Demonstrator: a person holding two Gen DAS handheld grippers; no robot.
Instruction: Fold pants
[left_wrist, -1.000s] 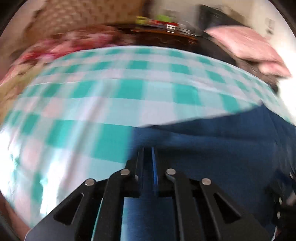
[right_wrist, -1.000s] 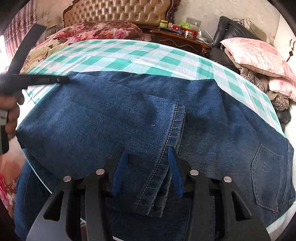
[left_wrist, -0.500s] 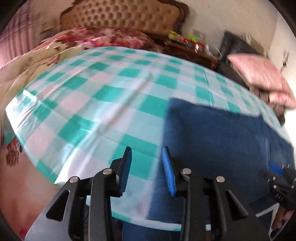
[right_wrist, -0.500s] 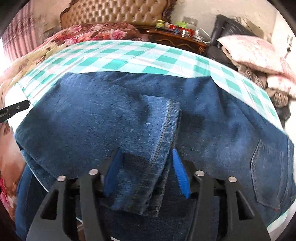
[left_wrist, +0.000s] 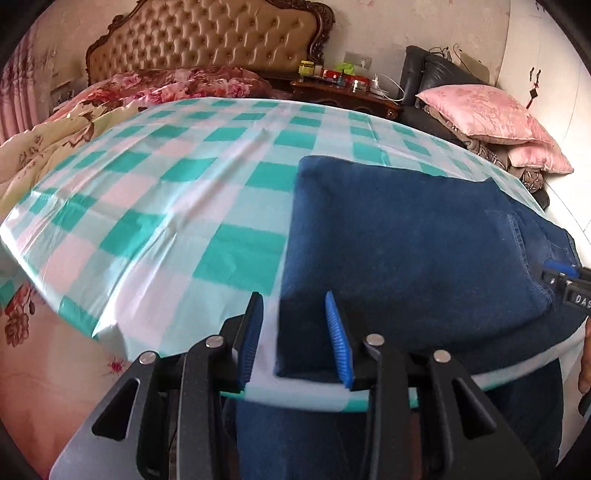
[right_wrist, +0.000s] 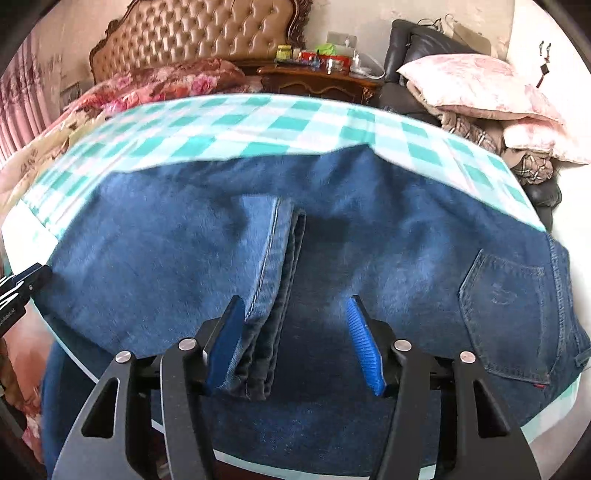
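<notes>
Checked table (left_wrist: 155, 206) spreading beyond both pairs of jaws, jeans (right_wrist: 388, 236) folded on it under them, left gripper (left_wrist: 293, 341) opening over the fold's corner, gripping nothing, right gripper (right_wrist: 295, 345) closing, hems (right_wrist: 275, 295) against its left pad, not pinched.
</notes>
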